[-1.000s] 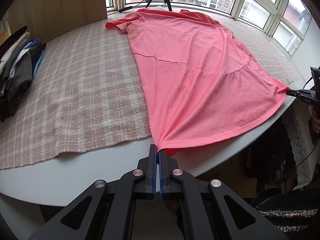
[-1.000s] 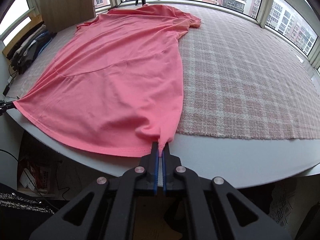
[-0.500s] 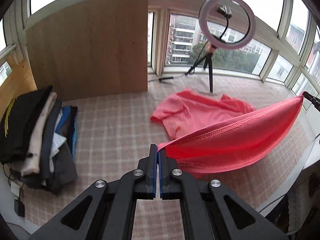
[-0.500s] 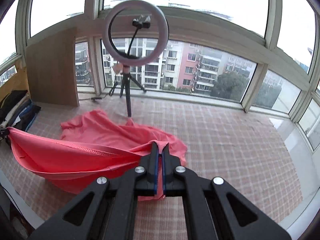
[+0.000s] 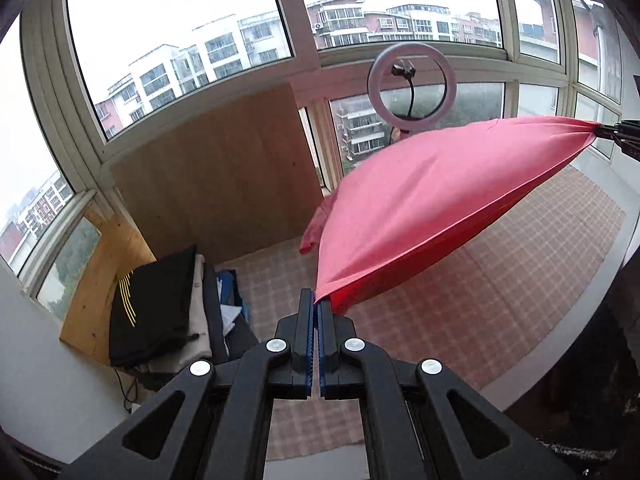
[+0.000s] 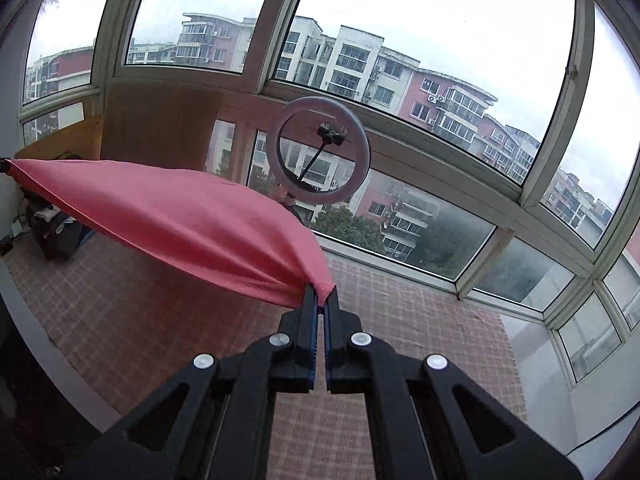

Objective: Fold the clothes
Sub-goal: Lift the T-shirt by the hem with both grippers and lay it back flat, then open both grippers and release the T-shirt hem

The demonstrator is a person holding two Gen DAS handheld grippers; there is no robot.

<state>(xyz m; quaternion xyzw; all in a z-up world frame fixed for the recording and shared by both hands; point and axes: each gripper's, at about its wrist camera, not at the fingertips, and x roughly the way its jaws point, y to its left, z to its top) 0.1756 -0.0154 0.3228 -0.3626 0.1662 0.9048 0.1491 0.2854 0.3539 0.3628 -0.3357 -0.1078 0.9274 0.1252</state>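
Both grippers, left gripper [image 5: 318,305] and right gripper [image 6: 321,300], clamp the raised pink garment [image 5: 424,208]

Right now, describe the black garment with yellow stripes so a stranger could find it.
Start at the wooden board under the windows, left of the ring light. Below it a clothes pile sits at the plaid mat's left edge. The black garment tops that pile, alone in bearing thin yellow stripes.

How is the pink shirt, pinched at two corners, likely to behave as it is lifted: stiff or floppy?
Probably floppy: the pink shirt sags and billows between the left gripper and the right gripper. Likely light, since two small pinches carry it. Creases radiating from each pinch suggest thin fabric.
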